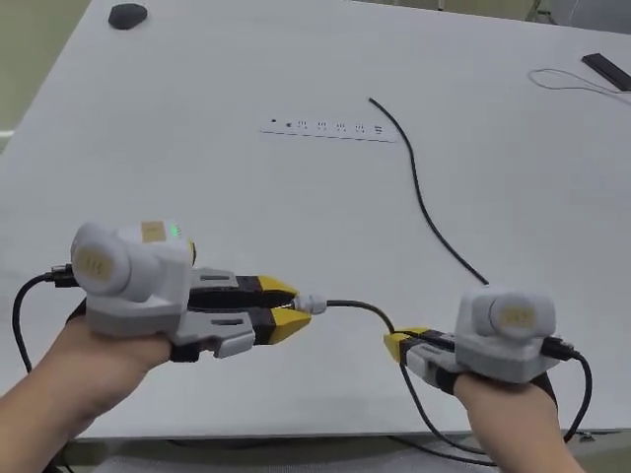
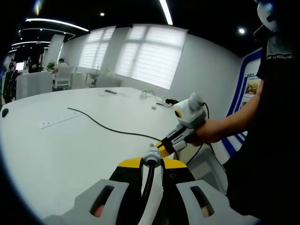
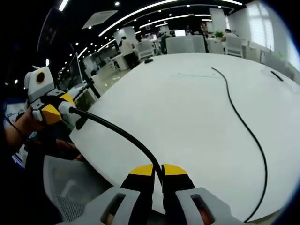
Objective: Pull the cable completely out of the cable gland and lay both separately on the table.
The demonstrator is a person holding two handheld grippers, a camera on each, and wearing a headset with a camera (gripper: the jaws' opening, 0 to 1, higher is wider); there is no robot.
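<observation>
Clamps the cable gland (image 1: 312, 304) in the left gripper (image 1: 296, 307), yellow-tipped jaws drawn narrow onto its body, just above the near edge of the white table (image 1: 217, 177). Holds it off the tabletop with the long axis about level and running along that edge, nose pointing to the person's right, straight at the right gripper (image 1: 394, 343). In the left gripper view, lets the pale round end of the gland poke out just past the jaw tips, with a black length running back down the slot between the jaws.

Pinches the black cable (image 1: 357, 307) in the right gripper, jaws closed to a thin slit on it, near the gland but apart from it. Leaves a short stretch of cable bowed upward between the two grippers. Has the cable seated in the gland, entering at the nose, not yet pulled free; cannot tell how deep it goes.

Past the right gripper, trails the rest of the cable onto the table and away in one long shallow curve, running from the near right toward the far middle. Ends it near the right end of a white power strip (image 1: 330, 128), apart from it, with the strip lying crosswise, sockets up.

Elsewhere on the table, shows a dark computer mouse (image 1: 127, 15) at the far left corner. At the far right, shows a dark flat device (image 1: 605, 69) with a thin white cord (image 1: 562, 79) looped beside it.
</observation>
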